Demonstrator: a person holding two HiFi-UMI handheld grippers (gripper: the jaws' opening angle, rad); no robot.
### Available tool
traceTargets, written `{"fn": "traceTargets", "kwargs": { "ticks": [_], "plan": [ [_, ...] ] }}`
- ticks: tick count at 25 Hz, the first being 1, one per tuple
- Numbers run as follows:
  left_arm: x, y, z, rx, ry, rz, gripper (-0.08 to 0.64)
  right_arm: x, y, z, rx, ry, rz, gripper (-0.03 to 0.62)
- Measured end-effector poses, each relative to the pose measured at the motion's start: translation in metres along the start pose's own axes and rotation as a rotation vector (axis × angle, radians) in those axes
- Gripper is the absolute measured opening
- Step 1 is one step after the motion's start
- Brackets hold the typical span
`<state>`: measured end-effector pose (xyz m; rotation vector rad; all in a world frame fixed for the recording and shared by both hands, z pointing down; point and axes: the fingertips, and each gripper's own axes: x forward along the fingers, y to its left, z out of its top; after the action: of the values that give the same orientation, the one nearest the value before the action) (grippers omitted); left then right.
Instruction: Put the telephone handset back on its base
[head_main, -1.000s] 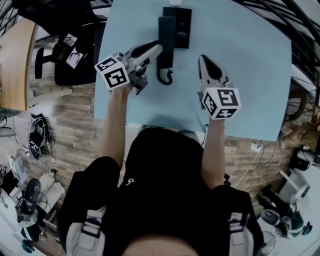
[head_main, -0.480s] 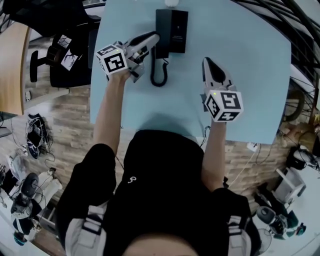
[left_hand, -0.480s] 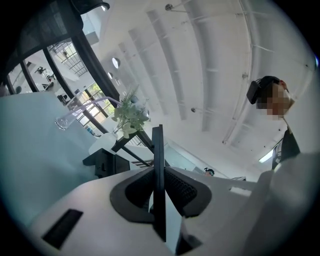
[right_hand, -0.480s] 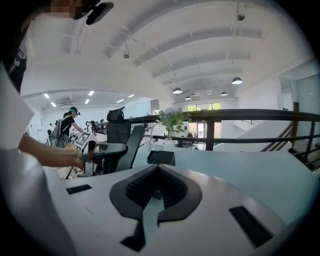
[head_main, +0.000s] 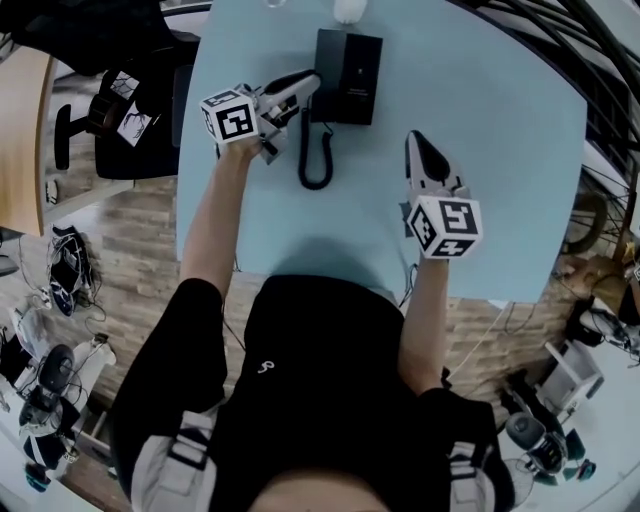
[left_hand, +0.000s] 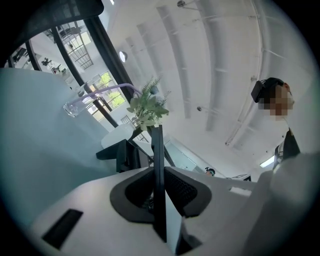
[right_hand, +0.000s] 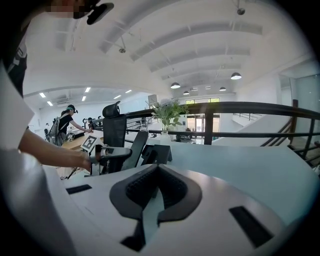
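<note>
Plainly, the handset (left_hand: 158, 165) is a slim black slab, seen edge-on between the jaws of the left gripper (head_main: 305, 85), which is clamped on it. The black base (head_main: 355, 65) sits just beyond that gripper's tip, and a coiled cord (head_main: 318, 160) loops across the desk (head_main: 500, 150) beside it. The right gripper (head_main: 414, 142), closed on nothing, is well apart from the phone. One handset, one base, one cord, two grippers.

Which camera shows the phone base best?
Head view: the phone base shows plainly from above. The right gripper view shows it small and side-on; the left gripper view, only a dark edge.
</note>
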<state>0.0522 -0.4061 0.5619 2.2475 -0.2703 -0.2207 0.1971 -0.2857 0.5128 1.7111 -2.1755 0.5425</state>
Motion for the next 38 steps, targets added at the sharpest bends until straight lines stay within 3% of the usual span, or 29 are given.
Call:
{"fn": "traceTargets", "kwargs": {
  "ticks": [7,18,23,25,30,38],
  "plan": [
    [0.007,0.019,-0.007,-0.017,0.013,0.026,0.063,0.003,-0.005,-0.009,0.013,0.016,-0.005,-0.006],
    [0.009,0.033,-0.020,0.058,0.043,0.139,0.072,0.004,-0.004,-0.004,0.015,0.000,-0.003,-0.006],
    [0.007,0.044,-0.026,0.188,0.168,0.301,0.085,-0.003,-0.002,-0.002,0.014,-0.011,-0.001,-0.006],
    [0.006,0.044,-0.024,0.217,0.185,0.330,0.089,-0.005,0.001,0.000,0.008,-0.015,0.002,-0.006],
    [-0.003,0.030,0.000,0.204,0.076,0.317,0.115,-0.008,0.007,0.009,-0.009,-0.029,0.008,-0.006],
    [-0.028,-0.029,0.050,0.269,-0.107,0.308,0.110,-0.015,0.028,0.028,-0.042,-0.073,0.040,-0.006]
  ]
}}
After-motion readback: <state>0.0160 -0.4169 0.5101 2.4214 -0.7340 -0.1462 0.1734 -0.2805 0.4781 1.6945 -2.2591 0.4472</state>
